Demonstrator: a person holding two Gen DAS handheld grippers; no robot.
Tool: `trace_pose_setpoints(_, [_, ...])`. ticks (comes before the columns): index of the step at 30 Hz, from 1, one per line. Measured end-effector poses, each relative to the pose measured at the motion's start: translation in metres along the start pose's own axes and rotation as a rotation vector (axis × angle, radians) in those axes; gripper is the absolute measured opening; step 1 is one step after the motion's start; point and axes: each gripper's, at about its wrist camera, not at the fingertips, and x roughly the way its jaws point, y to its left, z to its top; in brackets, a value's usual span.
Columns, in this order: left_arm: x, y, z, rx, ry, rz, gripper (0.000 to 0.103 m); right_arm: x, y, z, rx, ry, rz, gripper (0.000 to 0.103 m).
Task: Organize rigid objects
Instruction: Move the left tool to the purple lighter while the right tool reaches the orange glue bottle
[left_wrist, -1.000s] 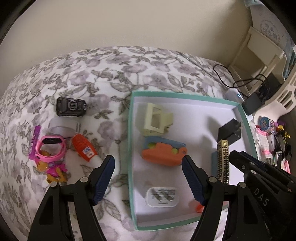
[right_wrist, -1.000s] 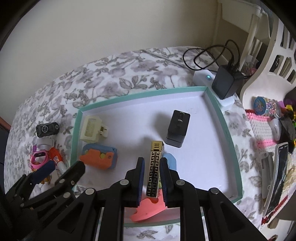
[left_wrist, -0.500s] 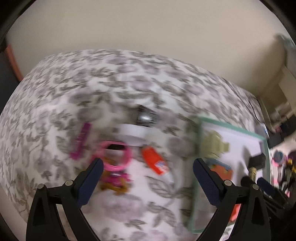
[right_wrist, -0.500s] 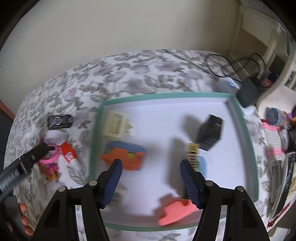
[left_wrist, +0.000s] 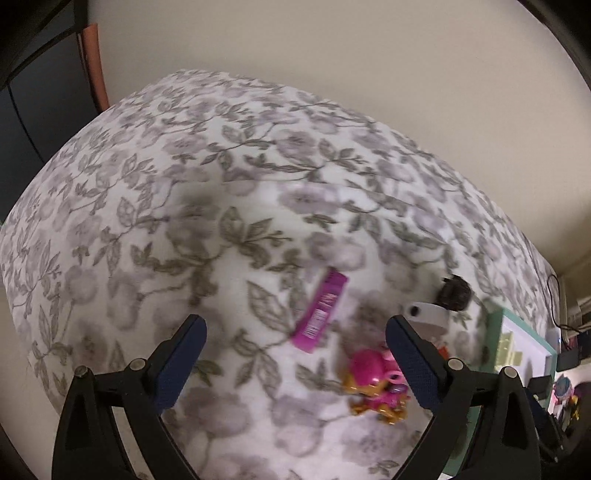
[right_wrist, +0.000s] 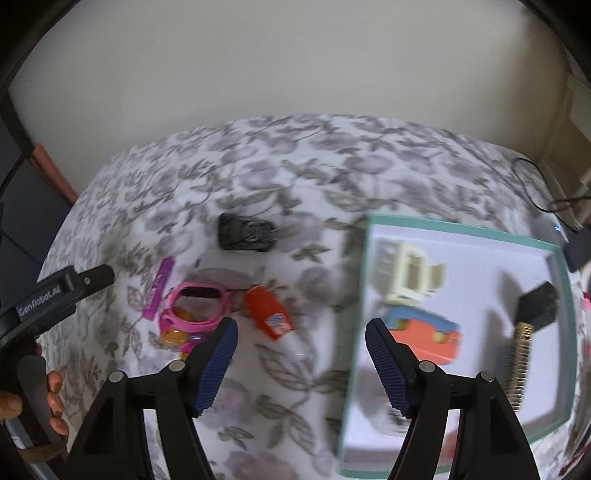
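Note:
A teal-rimmed white tray (right_wrist: 461, 232) lies on the floral bedspread at the right and holds a cream block (right_wrist: 412, 275), an orange and blue toy (right_wrist: 424, 332), a black adapter (right_wrist: 537, 304) and a gold patterned bar (right_wrist: 521, 363). Loose on the bedspread lie a black car (right_wrist: 246, 232), a purple bar (right_wrist: 159, 284), a pink watch (right_wrist: 195, 308) and an orange tube (right_wrist: 269, 312). My right gripper (right_wrist: 301, 354) is open and empty, hovering between the tube and the tray. My left gripper (left_wrist: 295, 354) is open and empty over the purple bar (left_wrist: 321, 310) and a pink and gold toy (left_wrist: 376, 384).
A wall rises behind the bed. A black charger with a cable (right_wrist: 578, 247) lies beyond the tray's far right corner. A dark cabinet edge (left_wrist: 44, 92) stands to the left of the bed. The left gripper's body (right_wrist: 55, 295) shows at the left of the right wrist view.
My right gripper let go of the gold bar in the tray, opened, and swung left over the loose items. My left gripper swung left, away from the tray, over the purple bar.

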Motion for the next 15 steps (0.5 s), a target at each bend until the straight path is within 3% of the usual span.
trace_pose_setpoints(5, [0.024,0.005,0.004,-0.005,0.053,-0.026,0.098,0.026,0.021,-0.001,-0.045,0.041,-0.006,0.070])
trace_pose_setpoints(10, [0.050,-0.006,0.005,0.032,0.102,-0.013,0.098,0.051,0.016,-0.006,-0.039,0.096,-0.022,0.059])
trace_pose_setpoints(15, [0.072,-0.010,0.007,0.052,0.128,0.010,0.097,0.070,0.008,-0.007,-0.021,0.133,-0.035,0.054])
